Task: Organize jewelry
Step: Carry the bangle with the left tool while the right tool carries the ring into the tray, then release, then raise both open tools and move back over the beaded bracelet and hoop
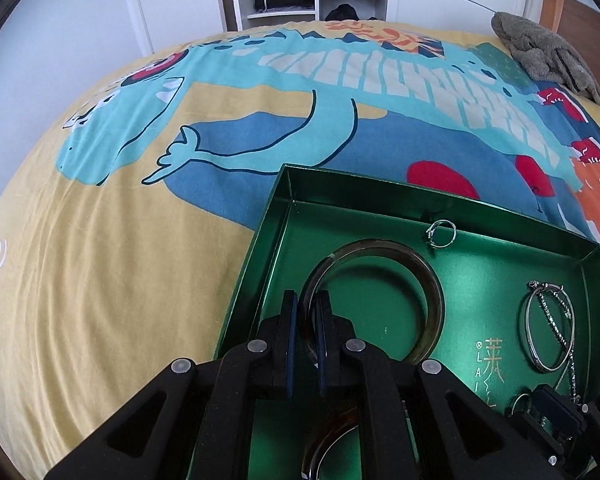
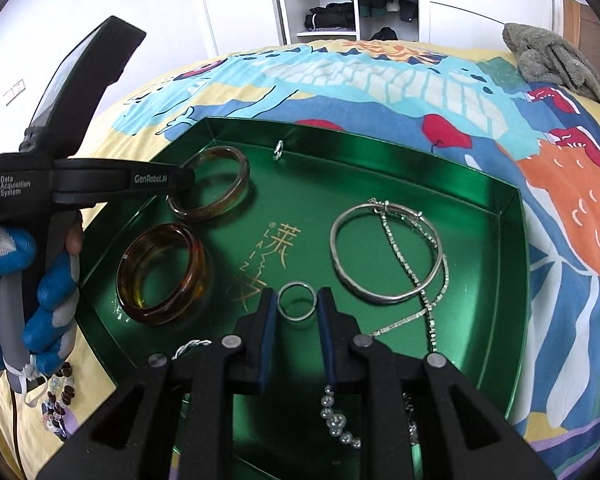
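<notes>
- Jewelry is gathered in a green tray that is set on a colourful bedspread.
- The left gripper is seen clamped on a thin brown bangle; the band is pinched between the two pads at its near-left side, well inside the tray.
- From the right wrist view, that same bangle is shown at the tray's far-left corner, with the left gripper closed over its rim.
- The right gripper is held partly open, and a small silver ring is framed between the pads; whether the pads are touching the ring cannot be told.
- The ring is laid flat on the tray floor, near the front, just beside the gold lettering.
- Bangles are counted: two brown ones, the thin one being gripped and a thicker amber bangle just in front of it, plus one silver bangle to the right.
- Rings are counted: two, the one between the right pads and a second ring leaned against the far wall.
- One silver chain is draped across the silver bangle.
- One string of pearls is seen trailing under the right gripper.
- A beaded bracelet is left outside the tray on the bedspread, and a grey plush toy is parked at the far right of the bed.
</notes>
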A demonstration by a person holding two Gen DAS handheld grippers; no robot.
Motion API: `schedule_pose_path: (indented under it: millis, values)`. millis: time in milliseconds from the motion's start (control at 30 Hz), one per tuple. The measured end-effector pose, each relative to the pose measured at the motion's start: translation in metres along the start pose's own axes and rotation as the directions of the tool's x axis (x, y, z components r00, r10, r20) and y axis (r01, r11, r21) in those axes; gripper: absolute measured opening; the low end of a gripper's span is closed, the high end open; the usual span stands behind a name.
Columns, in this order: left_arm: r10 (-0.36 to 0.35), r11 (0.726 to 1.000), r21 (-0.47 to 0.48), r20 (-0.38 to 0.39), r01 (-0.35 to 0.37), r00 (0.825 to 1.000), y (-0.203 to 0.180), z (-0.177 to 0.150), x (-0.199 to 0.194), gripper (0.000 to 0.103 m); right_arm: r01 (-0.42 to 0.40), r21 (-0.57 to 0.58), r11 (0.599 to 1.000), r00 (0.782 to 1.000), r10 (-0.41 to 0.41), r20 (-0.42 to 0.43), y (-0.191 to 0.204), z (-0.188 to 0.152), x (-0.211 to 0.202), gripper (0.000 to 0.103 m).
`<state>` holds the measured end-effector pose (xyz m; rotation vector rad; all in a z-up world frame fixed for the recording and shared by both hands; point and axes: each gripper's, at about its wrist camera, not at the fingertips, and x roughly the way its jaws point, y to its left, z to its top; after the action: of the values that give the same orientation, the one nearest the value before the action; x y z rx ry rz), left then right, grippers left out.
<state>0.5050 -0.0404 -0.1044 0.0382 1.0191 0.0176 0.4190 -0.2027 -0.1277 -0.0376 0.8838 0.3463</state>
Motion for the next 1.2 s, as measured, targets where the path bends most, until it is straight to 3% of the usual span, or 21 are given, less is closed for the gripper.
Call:
schedule_pose_path:
  millis: [100,167,300,600,900,1200]
  values:
    - [0.020,1.000,0.020,0.000,-0.020,1.000,-0.003,0.001,-0.001,0.009,0.002,-0.006,1.000,1.000,-0.002,-0.006,0.001,0.001,-0.001,0.022]
    - [0.012,0.999,0.034,0.010,-0.012,1.000,-0.003,0.000,-0.005,0.010,0.005,-0.003,1.000,1.000,-0.005,-0.006,0.000,0.001,-0.003,0.034]
    - [-0.003,0.999,0.044,0.037,0.001,0.999,0.000,0.000,-0.022,0.019,0.003,0.016,1.000,1.000,-0.003,0.013,-0.004,0.000,-0.016,0.035]
    - [0.005,0.999,0.036,0.167,-0.011,0.986,0.038,-0.017,-0.130,0.030,0.018,0.037,0.999,0.991,-0.023,0.132,0.000,0.005,-0.111,0.035]
    - [0.018,1.000,-0.016,0.238,-0.015,0.971,0.094,-0.095,-0.243,0.034,-0.004,0.032,0.999,0.971,-0.003,0.241,0.030,-0.026,-0.227,0.035]
    - [0.062,0.998,-0.024,0.268,-0.057,0.962,0.110,-0.193,-0.301,0.036,-0.035,0.048,0.998,0.962,0.021,0.271,0.065,-0.094,-0.292,0.035]
